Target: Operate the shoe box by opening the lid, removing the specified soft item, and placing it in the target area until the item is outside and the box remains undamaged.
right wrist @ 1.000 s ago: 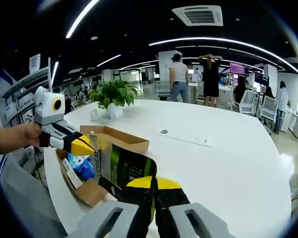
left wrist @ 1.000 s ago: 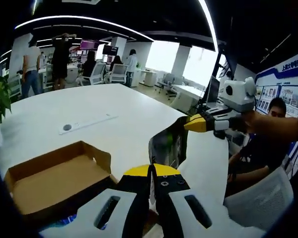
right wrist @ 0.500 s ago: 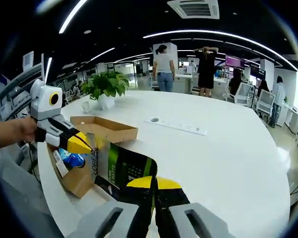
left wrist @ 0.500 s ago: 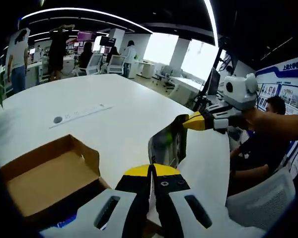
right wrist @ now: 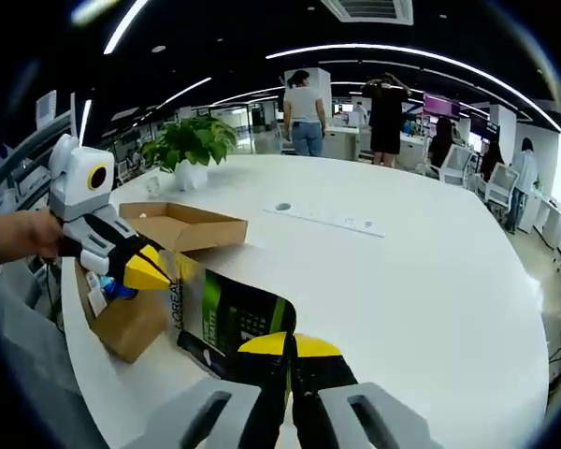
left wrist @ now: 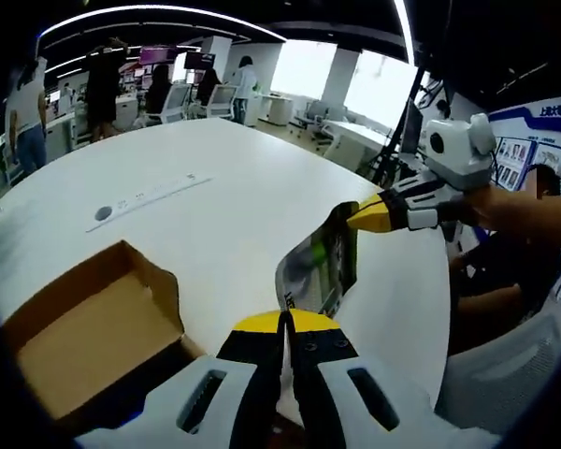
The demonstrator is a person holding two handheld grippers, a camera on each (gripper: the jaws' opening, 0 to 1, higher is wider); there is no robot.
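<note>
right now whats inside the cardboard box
In the right gripper view, the open cardboard box shows a blue item and white card at its rim; the left tongs hide the rest.

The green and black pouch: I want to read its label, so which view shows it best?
The right gripper view: the green and black soft pouch faces it, printed lettering visible, held between both grippers. The left gripper view shows the pouch nearly edge-on and glossy, print unreadable.

pouch point(right wrist: 226, 318): glossy printed plastic film | shoe box point(left wrist: 84, 341): matt brown cardboard | table point(right wrist: 430, 281): smooth white, faintly sheened
</note>
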